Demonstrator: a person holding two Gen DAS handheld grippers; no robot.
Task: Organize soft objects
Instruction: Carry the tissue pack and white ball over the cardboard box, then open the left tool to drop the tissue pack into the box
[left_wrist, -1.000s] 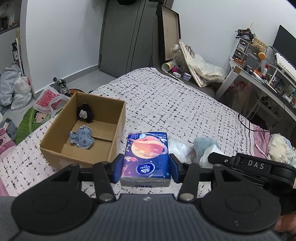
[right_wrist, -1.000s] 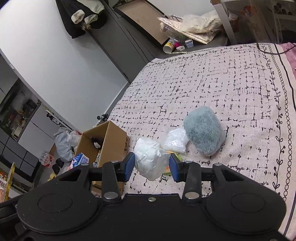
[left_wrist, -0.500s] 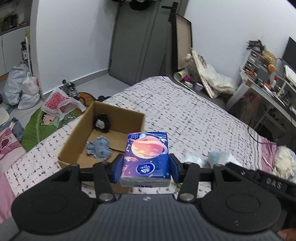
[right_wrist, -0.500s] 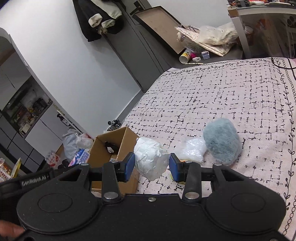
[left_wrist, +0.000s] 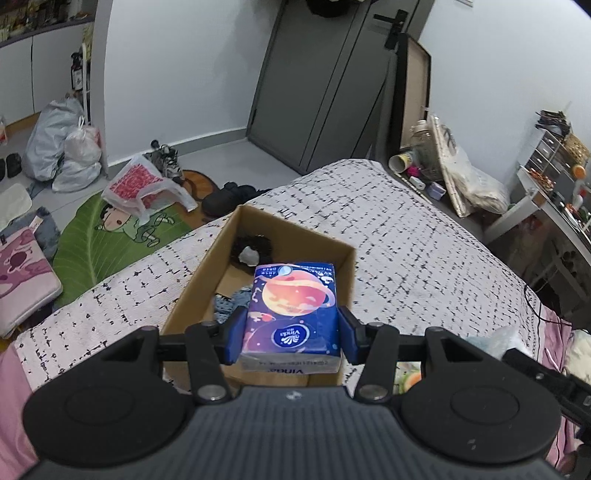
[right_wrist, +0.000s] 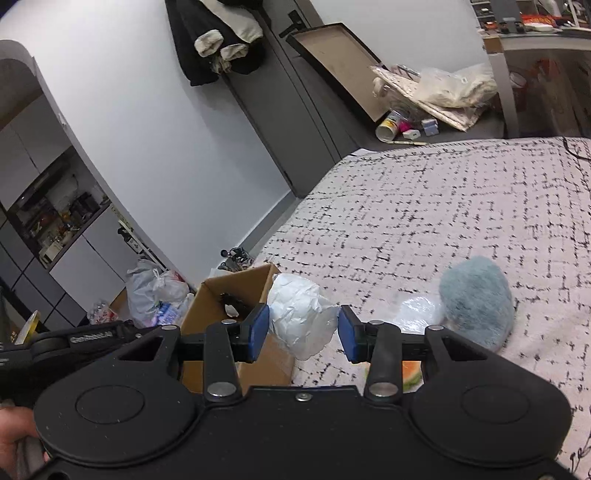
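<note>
**Both tools loaded beside the cardboard box**

Our left tool (left_wrist: 291, 334) pinches the blue tissue pack (left_wrist: 293, 314) above the open cardboard box (left_wrist: 207, 273) on the bed (left_wrist: 424, 266). Our right tool (right_wrist: 302, 334) pinches a crumpled white bag (right_wrist: 301, 317); a grey-blue plush (right_wrist: 476, 301) lies nearby.

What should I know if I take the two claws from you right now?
Left claw: shut on the blue tissue pack, held over the cardboard box.
Right claw: shut on a crumpled white bundle, beside the box's near corner.
Done: a black fuzzy thing and a small blue-grey soft thing lie in the box.
Left: put the tissue pack in, then the white bundle. The fluffy blue-grey plush and a clear plastic bag wait on the bed. Something orange and green shows under the right claw; I cannot tell what.
</note>
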